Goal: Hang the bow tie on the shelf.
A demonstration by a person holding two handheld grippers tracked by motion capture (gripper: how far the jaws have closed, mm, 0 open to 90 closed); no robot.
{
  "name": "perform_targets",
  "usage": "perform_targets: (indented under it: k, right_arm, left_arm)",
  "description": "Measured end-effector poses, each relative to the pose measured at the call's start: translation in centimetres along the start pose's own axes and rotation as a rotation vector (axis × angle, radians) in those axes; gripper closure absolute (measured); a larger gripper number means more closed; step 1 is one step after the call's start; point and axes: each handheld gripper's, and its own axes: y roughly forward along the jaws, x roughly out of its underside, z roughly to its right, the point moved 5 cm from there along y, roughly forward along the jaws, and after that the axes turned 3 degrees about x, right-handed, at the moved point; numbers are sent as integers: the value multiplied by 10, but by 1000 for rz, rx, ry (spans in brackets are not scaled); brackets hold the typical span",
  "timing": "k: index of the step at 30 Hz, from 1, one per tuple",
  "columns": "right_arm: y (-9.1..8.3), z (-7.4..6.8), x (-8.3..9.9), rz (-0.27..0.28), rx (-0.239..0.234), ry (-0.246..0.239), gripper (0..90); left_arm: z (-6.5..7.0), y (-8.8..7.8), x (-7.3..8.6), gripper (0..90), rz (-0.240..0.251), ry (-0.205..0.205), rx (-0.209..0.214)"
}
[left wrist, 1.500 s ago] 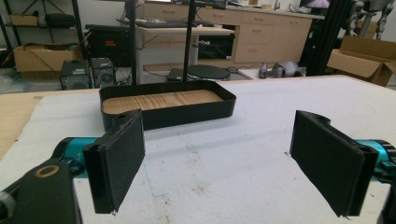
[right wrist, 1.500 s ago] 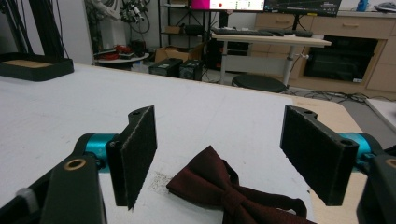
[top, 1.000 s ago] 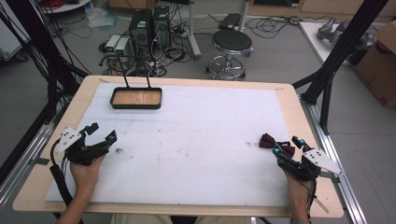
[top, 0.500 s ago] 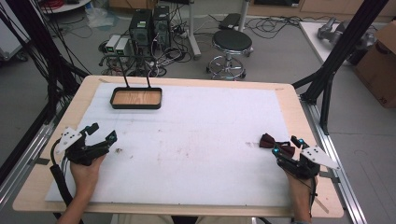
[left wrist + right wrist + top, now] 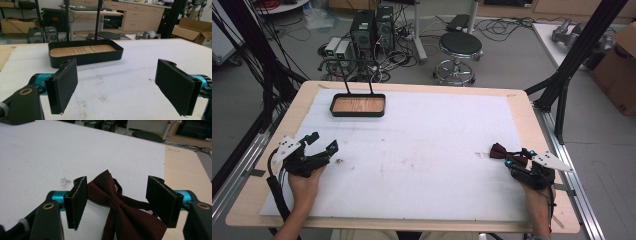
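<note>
**Dark red bow tie between parted jaws at the table's right edge**

Where the white sheet (image 5: pixel 422 150) meets the bare wood of the table (image 5: pixel 532 120) on the person's right, a bow tie (image 5: pixel 117 205) of dark red, finely woven cloth lies flat, its two flared wings pinched at a narrow centre knot. The right gripper (image 5: pixel 518 160) reaches over it with its jaws apart; in the right gripper view the two flat black pads, faced with a matte, grainy foam, stand one on each side of the knot, the left pad just beside one wing, neither clearly pressing the cloth. A thin dark strap loops out behind the knot.

On the person's left, the left gripper (image 5: pixel 323 142) rests low over the sheet with its jaws spread wide and nothing between them. Its pads are rectangular, mounted on teal metal stubs.

Near the far left of the sheet stands a shallow black tray (image 5: pixel 85 58) with rounded corners and a light wood-grain floor. The sheet looks soft, faintly fuzzy and smudged with small brownish marks.
</note>
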Motion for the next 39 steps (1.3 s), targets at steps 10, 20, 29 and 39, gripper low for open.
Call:
perform_targets:
  k: [10,20,29,39]
  right_arm:
    - [12,3,7,-93,-10,-55,456]
    - [26,0,10,-198,2,-145,568]
    - [29,1,10,-221,-2,-157,758]
    - [21,-3,-7,-146,-55,-62,772]
  left_arm:
    - [0,2,1,188,-3,-7,3]
    - [-1,4,1,198,-5,-19,-5]
    - [-1,6,2,198,-6,-28,-7]
    - [-2,8,4,197,-14,-33,-19]
